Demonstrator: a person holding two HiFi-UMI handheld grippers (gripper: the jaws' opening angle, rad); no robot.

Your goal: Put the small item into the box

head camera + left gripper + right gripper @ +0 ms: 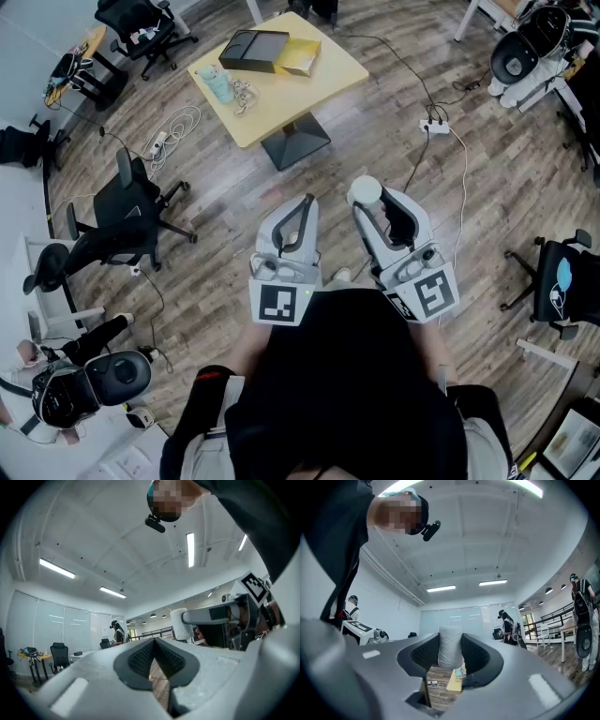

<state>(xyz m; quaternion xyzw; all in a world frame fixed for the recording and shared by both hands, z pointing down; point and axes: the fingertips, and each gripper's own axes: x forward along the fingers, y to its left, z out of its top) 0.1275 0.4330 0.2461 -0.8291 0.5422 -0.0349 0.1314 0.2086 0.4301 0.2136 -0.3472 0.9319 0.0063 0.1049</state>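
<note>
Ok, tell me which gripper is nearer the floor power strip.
Right. In the head view the right gripper sits below-left of the power strip; the left gripper is farther left.

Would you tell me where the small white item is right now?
The small white item is clamped between the right gripper's jaws at the head view's centre, well short of the yellow table.

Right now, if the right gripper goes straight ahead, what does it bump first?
Likely the yellow table, seen straight ahead below the white roll it holds; nothing nearer shows, though it might pass over the tabletop.
</note>
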